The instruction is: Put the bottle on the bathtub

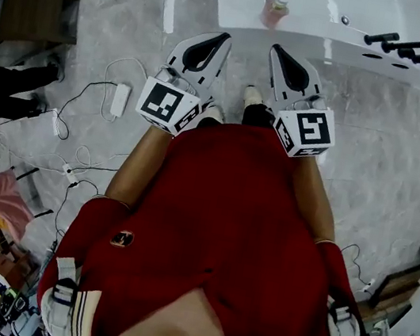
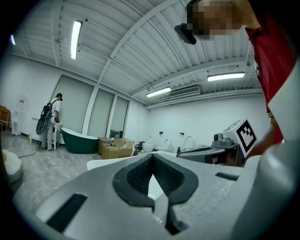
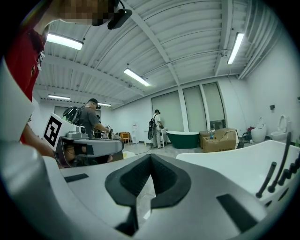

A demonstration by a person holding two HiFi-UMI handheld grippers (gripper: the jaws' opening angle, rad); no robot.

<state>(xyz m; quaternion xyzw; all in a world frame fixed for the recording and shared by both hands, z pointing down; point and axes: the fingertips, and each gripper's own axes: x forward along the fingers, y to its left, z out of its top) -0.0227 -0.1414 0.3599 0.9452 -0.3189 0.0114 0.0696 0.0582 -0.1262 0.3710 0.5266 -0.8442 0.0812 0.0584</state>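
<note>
A small pink bottle (image 1: 275, 10) stands on the white bathtub (image 1: 247, 1) at the top of the head view, just inside its near rim. Both grippers are held side by side in front of a person in a red shirt, short of the tub. My left gripper (image 1: 221, 39) is shut with nothing in it, tips meeting (image 2: 151, 156). My right gripper (image 1: 276, 50) is likewise shut and empty (image 3: 150, 156). The tub's white rim (image 3: 234, 161) shows to the right in the right gripper view. The bottle appears in neither gripper view.
Black tap fittings (image 1: 401, 44) sit on the tub's right end. Cables and a white power strip (image 1: 119, 99) lie on the marble floor at left, beside a brown box (image 1: 37, 8). A green tub (image 3: 183, 139), cardboard boxes (image 3: 218, 139) and people stand far off.
</note>
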